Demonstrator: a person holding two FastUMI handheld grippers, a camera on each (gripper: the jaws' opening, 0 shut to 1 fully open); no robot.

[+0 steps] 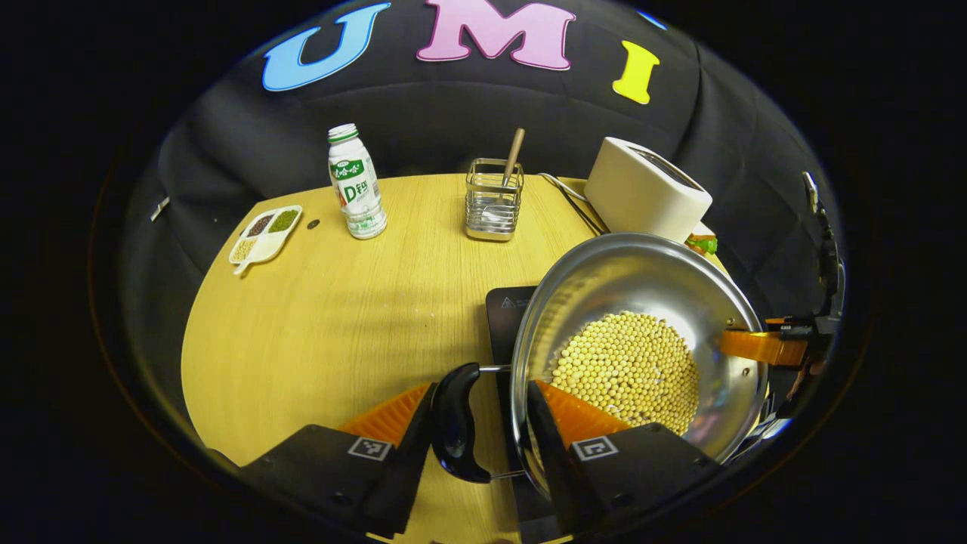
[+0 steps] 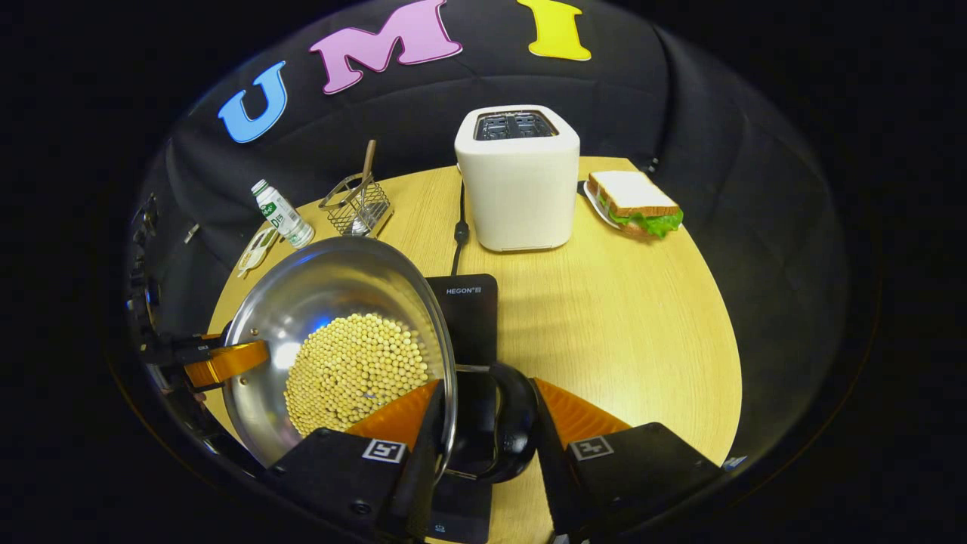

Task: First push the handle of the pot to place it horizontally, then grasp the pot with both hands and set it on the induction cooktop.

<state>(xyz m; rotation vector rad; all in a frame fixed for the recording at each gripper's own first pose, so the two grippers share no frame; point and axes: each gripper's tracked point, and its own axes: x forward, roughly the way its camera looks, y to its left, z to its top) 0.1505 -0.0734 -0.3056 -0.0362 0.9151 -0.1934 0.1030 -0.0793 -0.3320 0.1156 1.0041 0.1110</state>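
Step in hand: two-handed carry. Left tongs (image 1: 482, 423) pinch the pot (image 1: 642, 302) by its near black handle (image 1: 457, 423); right tongs (image 2: 483, 427) pinch the opposite handle (image 2: 506, 423). Pot, holding beans (image 1: 627, 370), hangs above the induction cooktop (image 2: 468, 310). Next: lower it level, centred on the cooktop, then release
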